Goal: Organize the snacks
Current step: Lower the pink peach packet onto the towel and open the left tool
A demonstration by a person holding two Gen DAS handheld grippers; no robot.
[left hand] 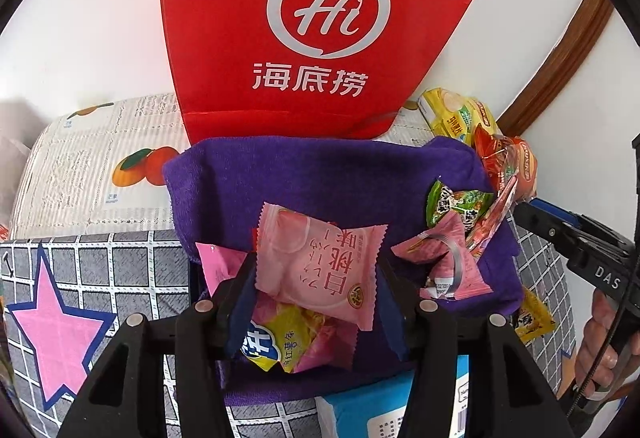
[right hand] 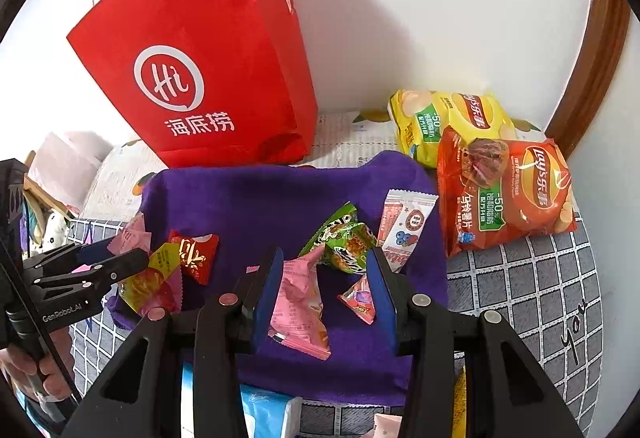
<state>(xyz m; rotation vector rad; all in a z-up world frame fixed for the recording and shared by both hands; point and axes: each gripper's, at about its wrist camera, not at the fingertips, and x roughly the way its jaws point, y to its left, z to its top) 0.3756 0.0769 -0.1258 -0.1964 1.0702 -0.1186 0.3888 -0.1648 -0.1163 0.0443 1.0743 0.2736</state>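
On the purple towel (right hand: 256,198) the loose snacks are scattered in front of the red bag (right hand: 208,70). My left gripper (left hand: 316,278) sits spread wide around the peach-pink packet (left hand: 320,262). I can't tell if the pads actually touch it. My right gripper (right hand: 326,290) is wide open too, straddling a crumpled pink wrapper (right hand: 300,302) and gripping nothing. If I were closing now, I'd center each wrapper between the pads and squeeze slowly, since these foil packets probably slide and crinkle out sideways. The chip bags (right hand: 500,190) can wait.
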